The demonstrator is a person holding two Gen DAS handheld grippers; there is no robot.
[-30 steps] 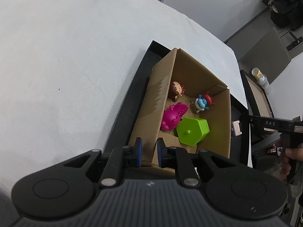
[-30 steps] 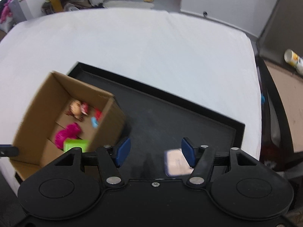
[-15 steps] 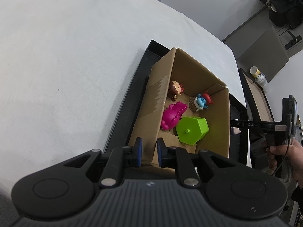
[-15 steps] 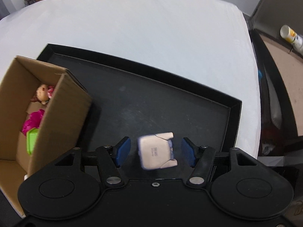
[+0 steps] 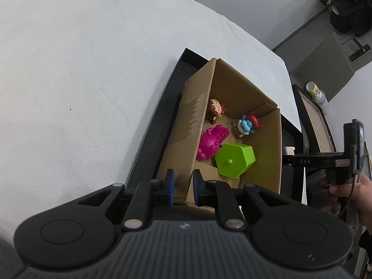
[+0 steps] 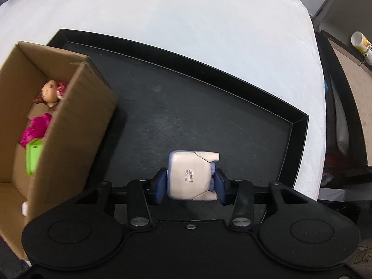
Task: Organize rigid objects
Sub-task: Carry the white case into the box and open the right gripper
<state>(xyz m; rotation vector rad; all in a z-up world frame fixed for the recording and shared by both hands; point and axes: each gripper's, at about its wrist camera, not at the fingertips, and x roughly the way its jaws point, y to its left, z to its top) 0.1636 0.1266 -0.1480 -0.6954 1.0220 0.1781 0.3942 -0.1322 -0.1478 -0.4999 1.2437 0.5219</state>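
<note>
A cardboard box (image 5: 262, 107) stands on the left part of a black tray (image 6: 209, 116). In it lie a brown-haired figurine (image 5: 214, 110), a blue-and-red figurine (image 5: 247, 125), a magenta toy (image 5: 212, 140) and a green hexagonal piece (image 5: 234, 160). My left gripper (image 5: 182, 187) is shut on the box's near wall. My right gripper (image 6: 191, 184) is shut on a cream toy figure (image 6: 190, 177) marked POP MART, at the tray's near side, right of the box (image 6: 69, 121).
The tray lies on a white-covered table (image 5: 81, 69). A dark side table (image 6: 348, 93) with a small bottle (image 6: 360, 41) stands at the right, past the table's edge. My right gripper and a hand (image 5: 353, 186) show in the left wrist view.
My right gripper moved over the tray onto the cream toy figure and closed on it. My left gripper kept its hold on the box wall.
</note>
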